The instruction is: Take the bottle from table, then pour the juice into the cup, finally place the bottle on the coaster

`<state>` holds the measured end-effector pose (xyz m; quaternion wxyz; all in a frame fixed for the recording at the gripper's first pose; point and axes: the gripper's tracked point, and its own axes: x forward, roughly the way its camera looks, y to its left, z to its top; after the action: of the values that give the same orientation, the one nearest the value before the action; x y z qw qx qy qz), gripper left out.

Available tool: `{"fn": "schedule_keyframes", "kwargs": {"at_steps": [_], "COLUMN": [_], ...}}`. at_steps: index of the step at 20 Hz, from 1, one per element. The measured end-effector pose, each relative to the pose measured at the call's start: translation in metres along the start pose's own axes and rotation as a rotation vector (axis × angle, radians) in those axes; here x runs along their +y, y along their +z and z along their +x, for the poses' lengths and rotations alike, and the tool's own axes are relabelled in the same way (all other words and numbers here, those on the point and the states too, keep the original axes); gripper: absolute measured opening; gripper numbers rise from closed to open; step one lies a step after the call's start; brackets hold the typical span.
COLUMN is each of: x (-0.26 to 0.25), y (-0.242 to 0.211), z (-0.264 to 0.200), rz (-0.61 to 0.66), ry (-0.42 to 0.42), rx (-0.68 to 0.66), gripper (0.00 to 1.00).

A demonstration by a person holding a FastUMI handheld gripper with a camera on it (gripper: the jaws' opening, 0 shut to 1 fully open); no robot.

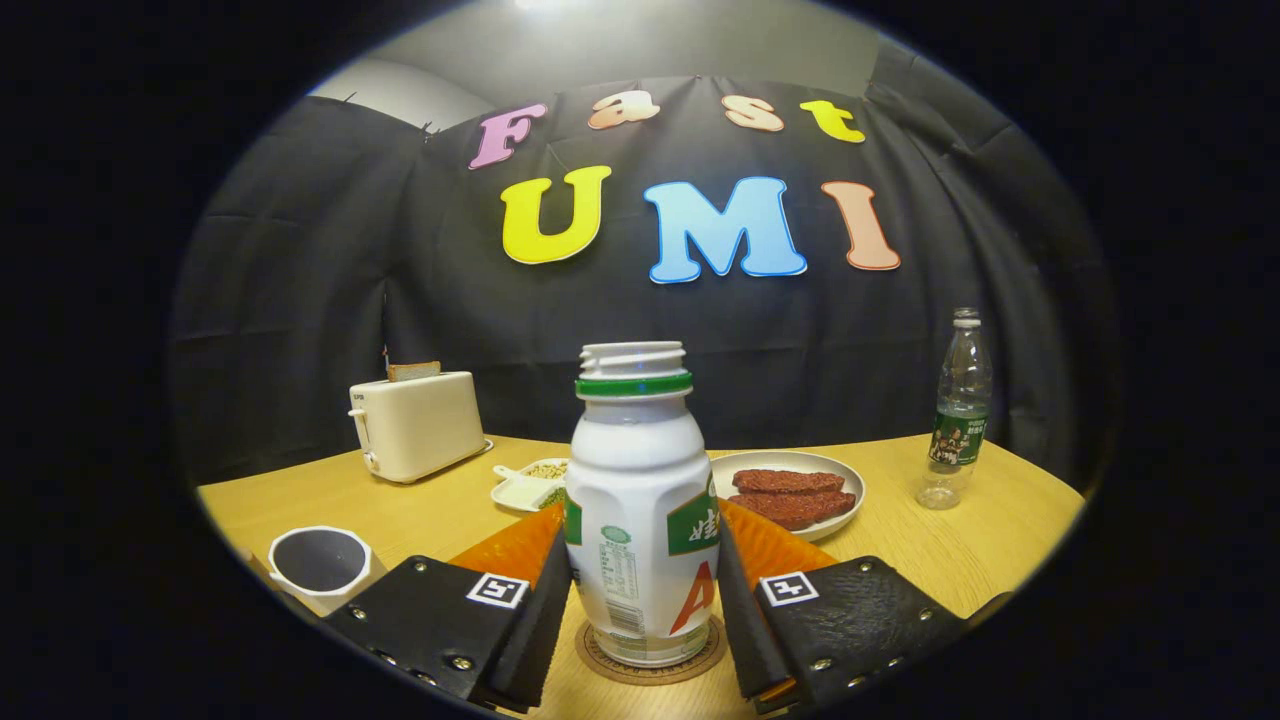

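Gripper view: the bottle [641, 510] stands upright on the coaster [650, 665], mouth up; my gripper [644, 600] fingers flank it, contact unclear.

We see our gripper [643, 570] as two broad fingers [430, 610], each a flat plate with a rough, leathery grain. Small round-headed metal screws [461, 662] are set along the plate edges. Each plate carries a square black-and-white marker [497, 589] near its inner corner, the second marker [788, 587] mirroring the first. Beyond the plates the fingers run on as finely ribbed wedges that narrow towards the tips. Thick slab-like pads [540, 620] line their inner faces, and these lie against the two sides of the bottle [640, 500].
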<state>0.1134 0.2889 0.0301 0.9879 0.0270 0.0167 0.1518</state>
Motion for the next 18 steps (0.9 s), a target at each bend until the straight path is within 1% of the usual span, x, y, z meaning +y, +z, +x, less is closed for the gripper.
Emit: {"fn": "schedule_keyframes", "kwargs": {"at_steps": [2, 3, 4, 5, 6, 7, 9, 11, 13, 14, 16, 18], "x": [0.001, 0.000, 0.001, 0.001, 0.002, 0.003, 0.009, 0.006, 0.009, 0.010, -0.002, -0.006], "y": [0.001, 0.002, 0.003, 0.009, 0.017, 0.029, 0.059, 0.096, 0.143, 0.171, 0.225, 0.255], "z": [0.000, 0.001, -0.001, -0.005, -0.009, -0.013, -0.029, -0.047, -0.071, -0.083, -0.107, -0.125], "rz": [0.000, -0.007, -0.016, -0.016, -0.009, -0.002, -0.010, -0.024, -0.006, 0.005, -0.030, -0.063], "ry": [0.001, -0.003, -0.010, -0.016, -0.015, -0.022, -0.035, -0.082, -0.095, -0.097, -0.151, -0.183], "rx": [-0.004, -0.006, -0.006, -0.012, -0.024, -0.041, -0.084, -0.103, -0.128, -0.161, -0.222, -0.246], "gripper": [0.71, 0.74, 0.80, 0.92, 0.93, 0.97, 0.97, 0.97, 0.97, 0.97, 0.97, 0.97]}}
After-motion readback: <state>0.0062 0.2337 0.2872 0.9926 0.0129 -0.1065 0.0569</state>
